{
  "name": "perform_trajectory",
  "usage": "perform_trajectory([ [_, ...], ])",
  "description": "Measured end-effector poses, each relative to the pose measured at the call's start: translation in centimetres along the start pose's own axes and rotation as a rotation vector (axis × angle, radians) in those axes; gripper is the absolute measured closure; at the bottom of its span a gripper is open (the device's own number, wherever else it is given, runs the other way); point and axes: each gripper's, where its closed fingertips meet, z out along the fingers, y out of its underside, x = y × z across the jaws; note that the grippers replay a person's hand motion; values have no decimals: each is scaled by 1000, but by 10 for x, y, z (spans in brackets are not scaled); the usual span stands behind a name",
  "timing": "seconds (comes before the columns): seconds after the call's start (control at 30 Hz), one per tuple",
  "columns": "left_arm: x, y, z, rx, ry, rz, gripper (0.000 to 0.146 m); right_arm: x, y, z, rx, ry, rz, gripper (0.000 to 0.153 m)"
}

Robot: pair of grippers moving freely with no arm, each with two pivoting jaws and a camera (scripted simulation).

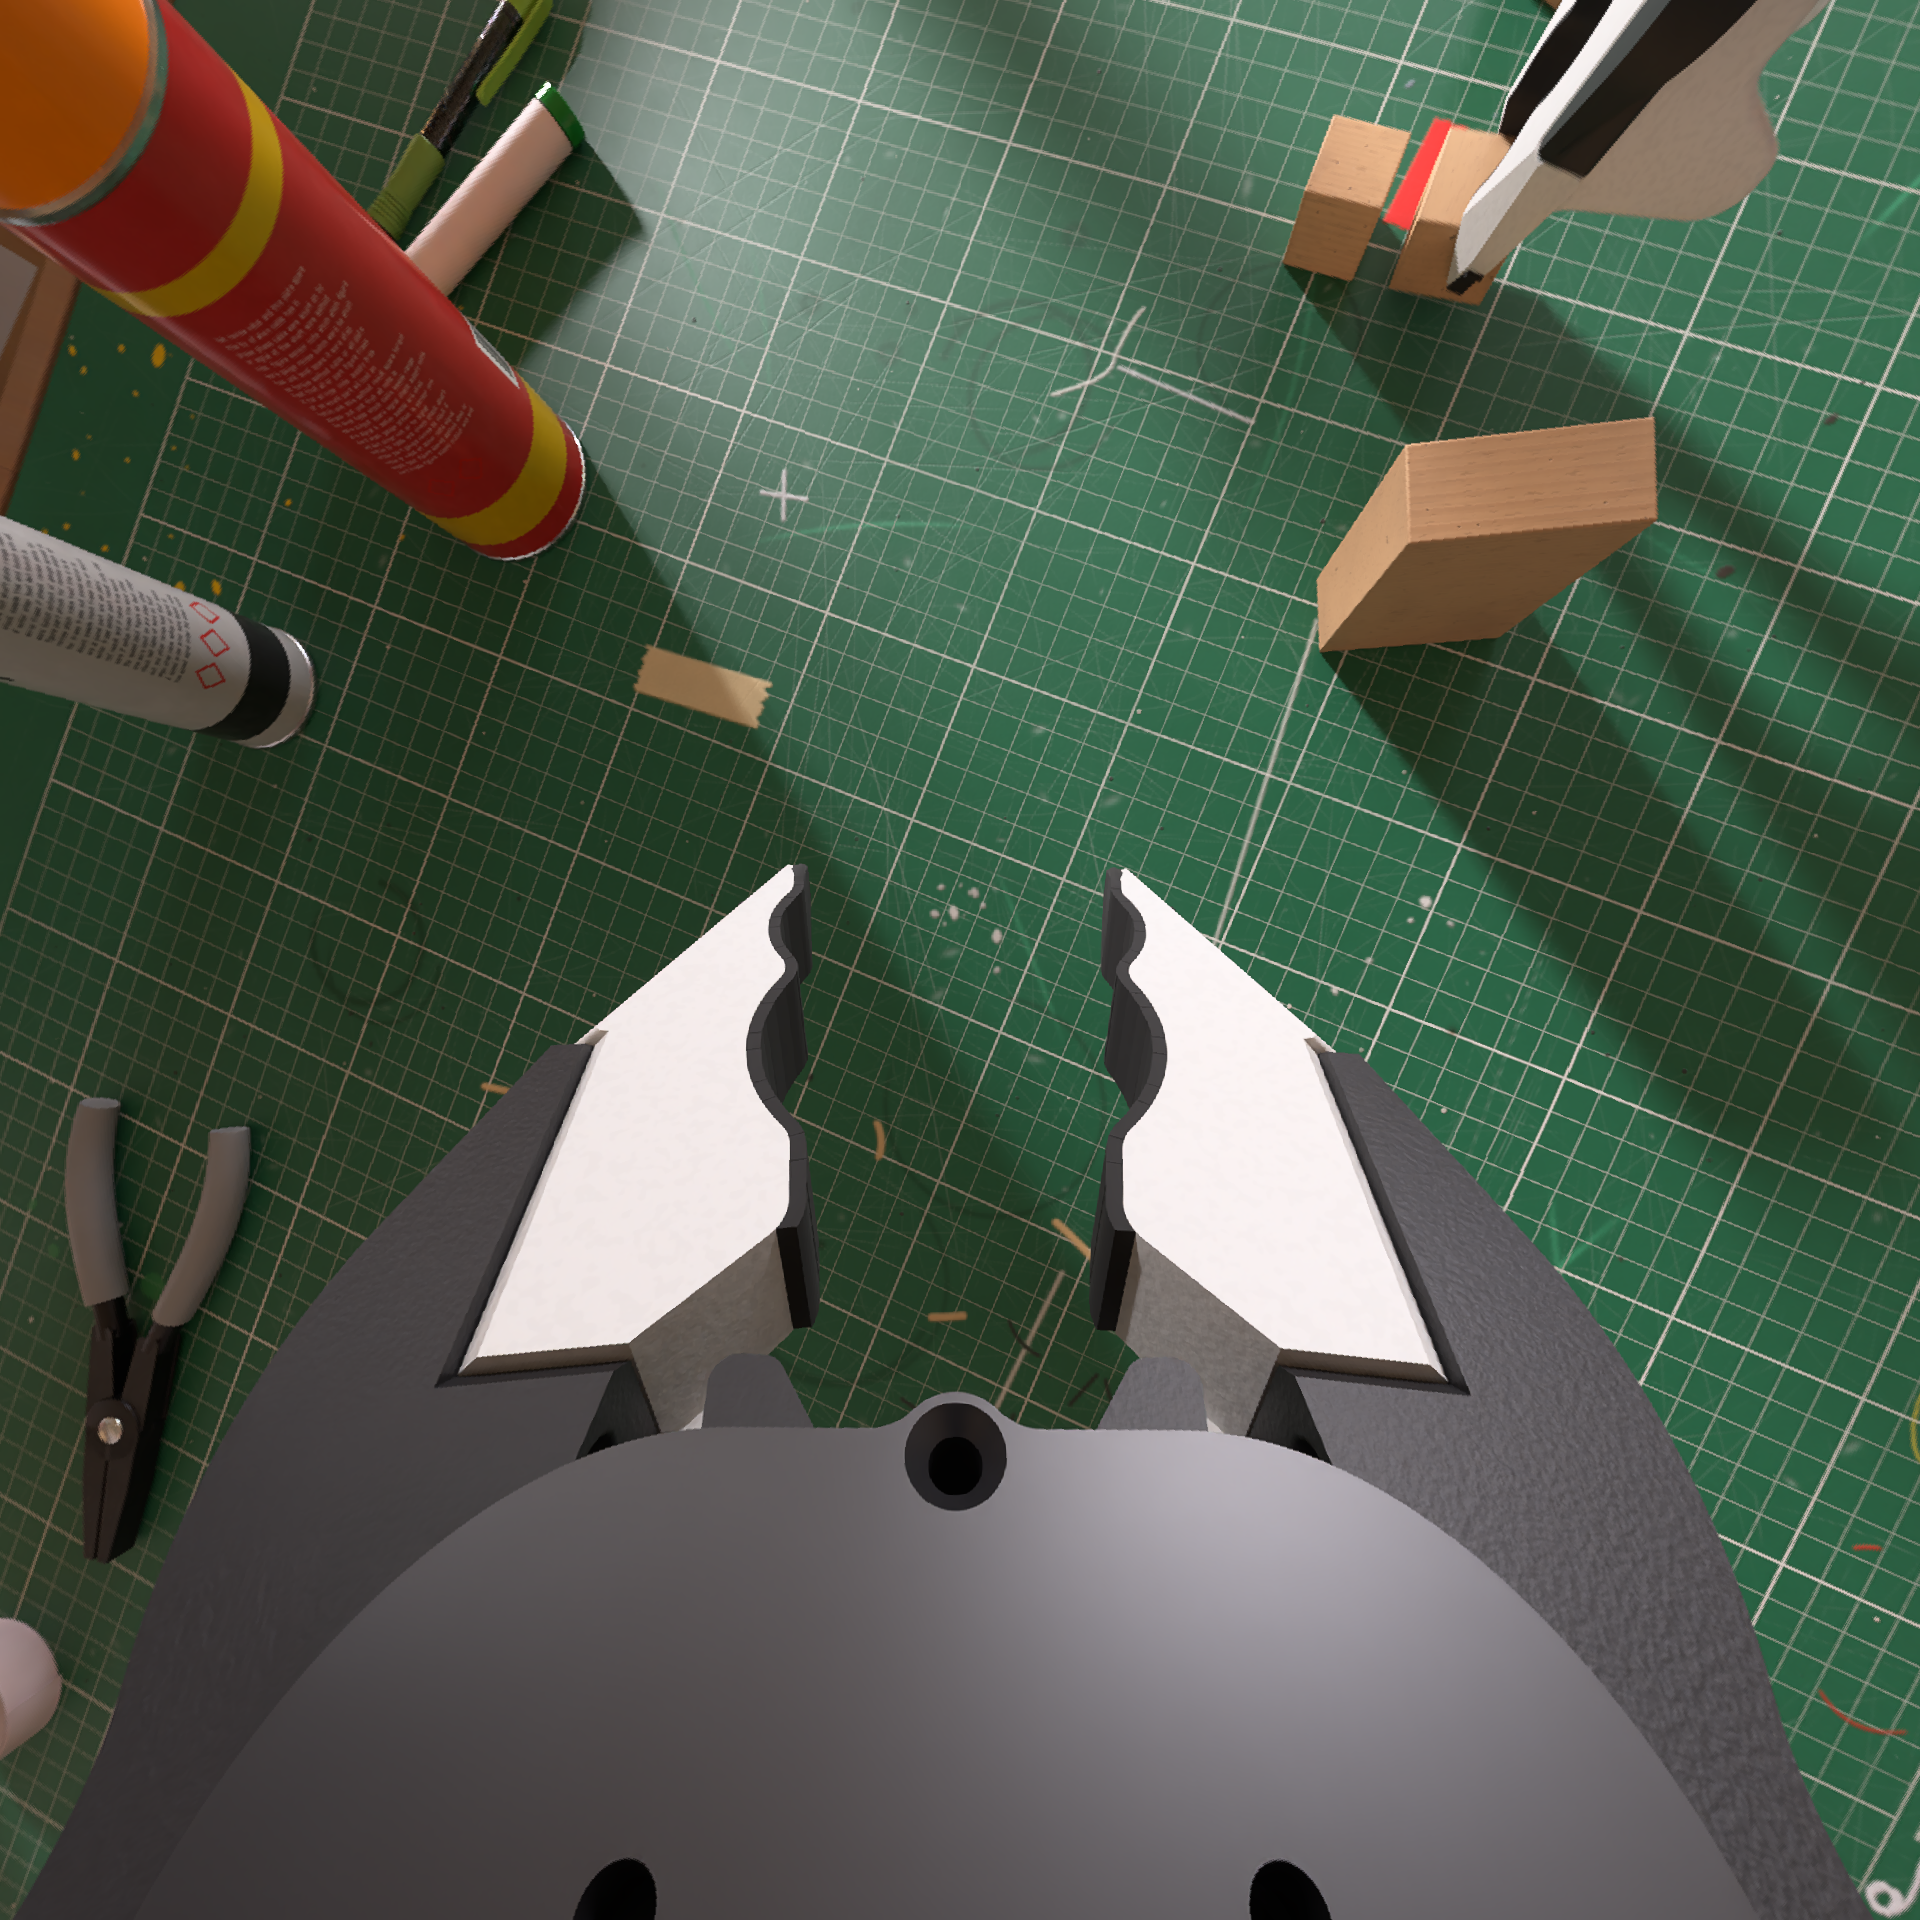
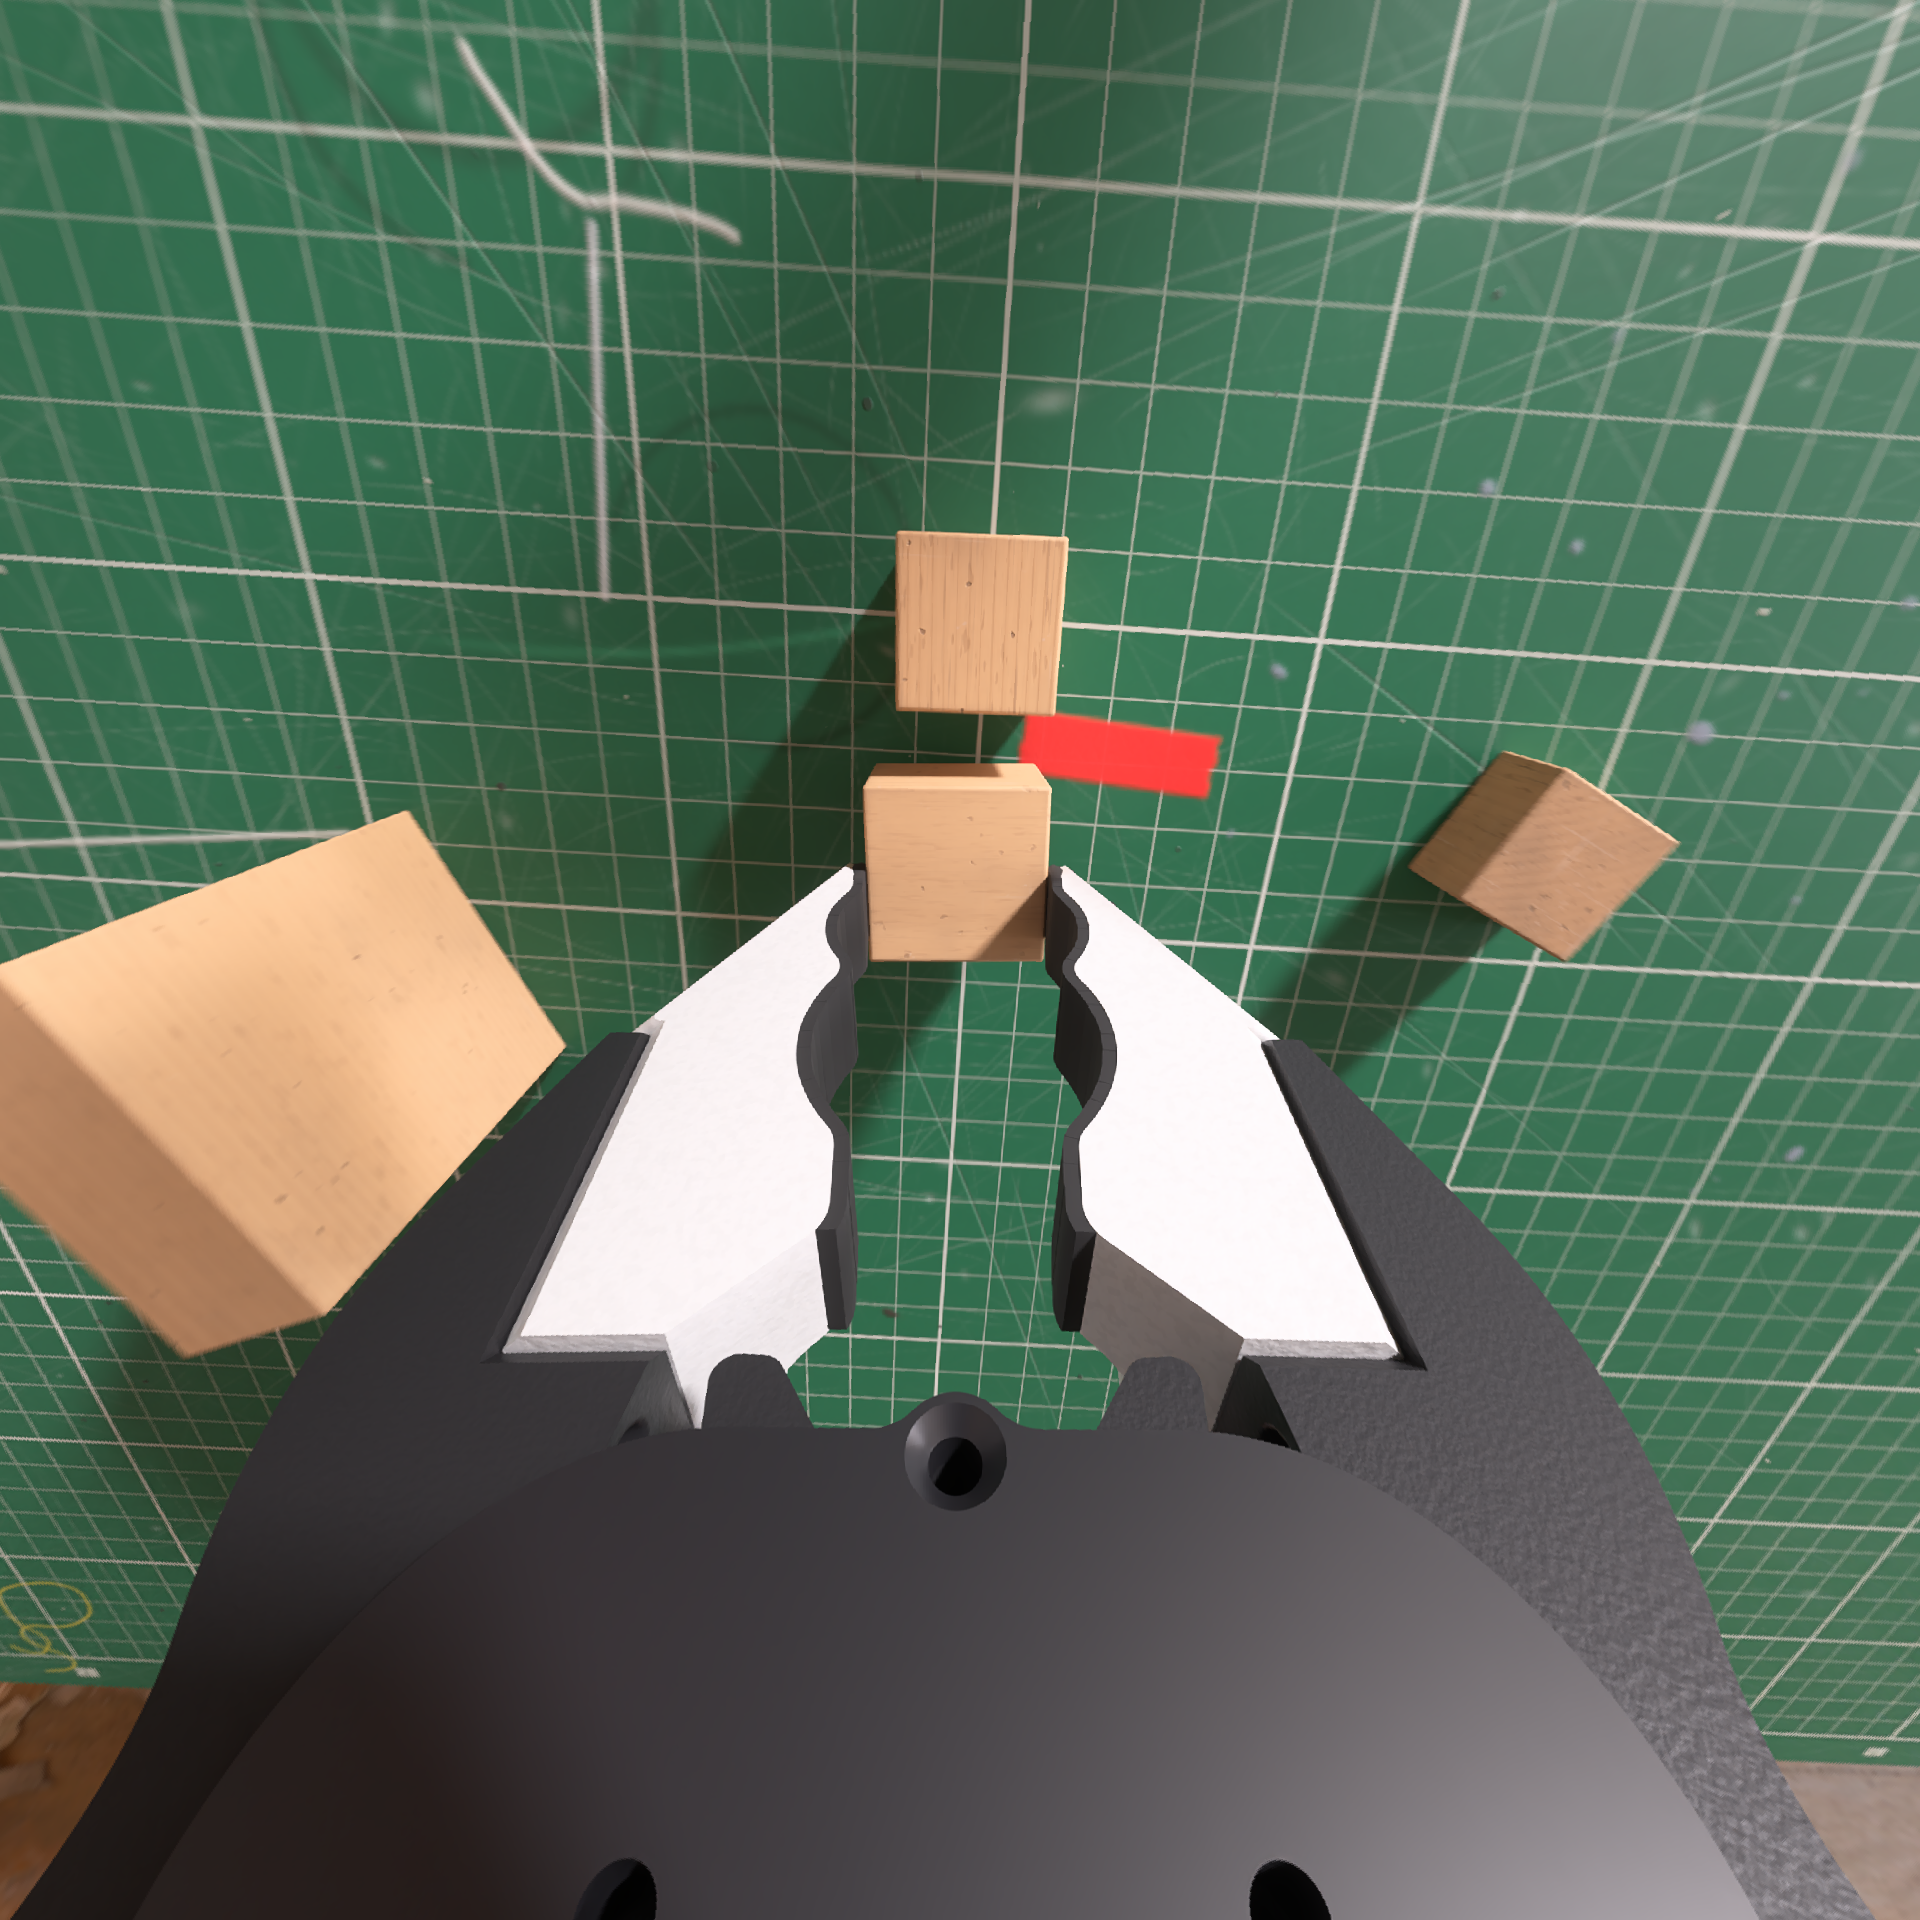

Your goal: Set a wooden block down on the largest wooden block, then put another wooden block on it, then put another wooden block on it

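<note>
The largest wooden block (image 1: 1486, 530) lies on the green cutting mat (image 1: 935, 623); it also shows at the left of the right wrist view (image 2: 249, 1081). My right gripper (image 2: 954, 894) is shut on a small wooden cube (image 2: 956, 862), its tips against both sides. I cannot tell whether that cube is off the mat. A second cube (image 2: 980, 623) sits just beyond it, and a third cube (image 2: 1545, 852) lies to the right. In the left wrist view a right gripper finger (image 1: 1507, 197) is against the held cube (image 1: 1439, 223). My left gripper (image 1: 956, 904) is open and empty over bare mat.
A red strip (image 2: 1122, 756) lies flat on the mat between the cubes. A red and yellow tube (image 1: 312, 312), a white tube (image 1: 135, 644), two pens (image 1: 488, 187), pliers (image 1: 135, 1320) and a tan tape strip (image 1: 703, 686) lie on the left.
</note>
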Motion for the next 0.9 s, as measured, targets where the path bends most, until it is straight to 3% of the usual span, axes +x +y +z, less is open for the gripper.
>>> perform_trajectory([
  [0.23,2,-1,3,15,24,32,92,-17,-3,-69,174,-2,-31,119],
  [0.47,5,1,8,19,51,40,92,-74,2,-122,248,-70,-164,119],
  [0.67,7,0,9,24,74,55,92,-113,5,-111,194,-83,-289,119],
  [0.9,8,1,7,24,83,62,93,-118,14,-81,85,-44,-344,119],
])
